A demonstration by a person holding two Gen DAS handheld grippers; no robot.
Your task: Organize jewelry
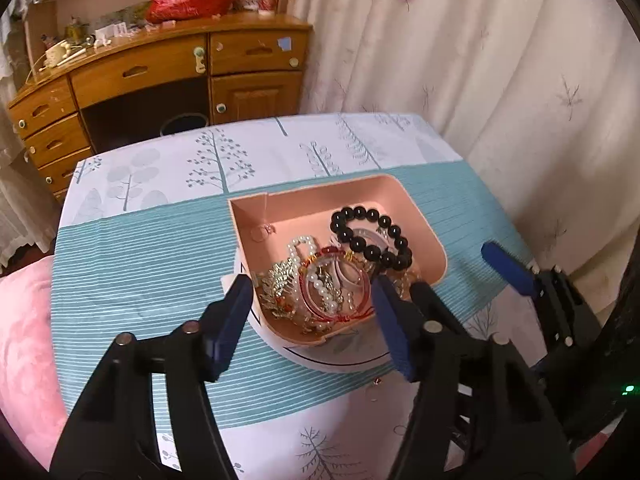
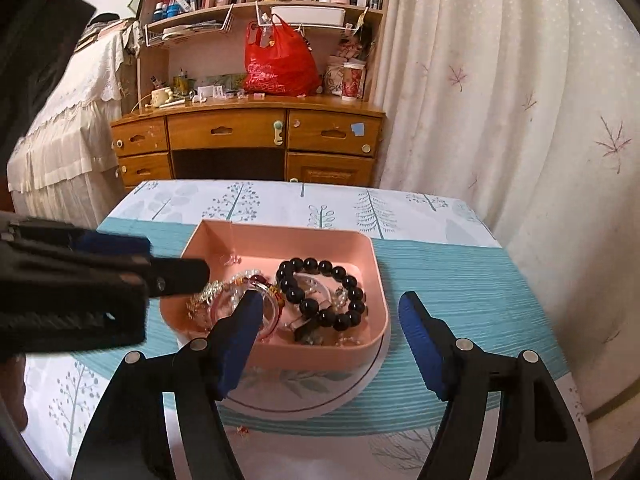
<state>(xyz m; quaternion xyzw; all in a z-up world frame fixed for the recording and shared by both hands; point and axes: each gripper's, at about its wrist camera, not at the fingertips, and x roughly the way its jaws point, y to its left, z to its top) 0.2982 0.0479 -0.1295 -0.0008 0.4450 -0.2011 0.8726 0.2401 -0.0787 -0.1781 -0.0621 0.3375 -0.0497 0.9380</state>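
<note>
My two grippers hang over the table (image 1: 140, 248) with the teal and white cloth, and the pink tray (image 1: 436, 248) stands in the middle of it on a white base. My left gripper (image 1: 312, 312) has its jaws wide apart and holds nothing; its tips are at the near edge of the tray, one on each side of the tangled pile. My right gripper (image 2: 332, 320) is also wide and empty, at the near right of the tray.

I think the step is to lift one piece out. I should choose the one that lies free, close on a single strand, and lift slowly so the others do not follow.

I count one black bead bracelet (image 1: 370, 238) at the far right, one red bangle (image 1: 308, 300), one pearl strand (image 1: 298, 246) and one gold chain (image 1: 278, 284) at the near left; more I cannot separate. One small pendant (image 1: 375, 381) lies outside on the cloth, near.
</note>
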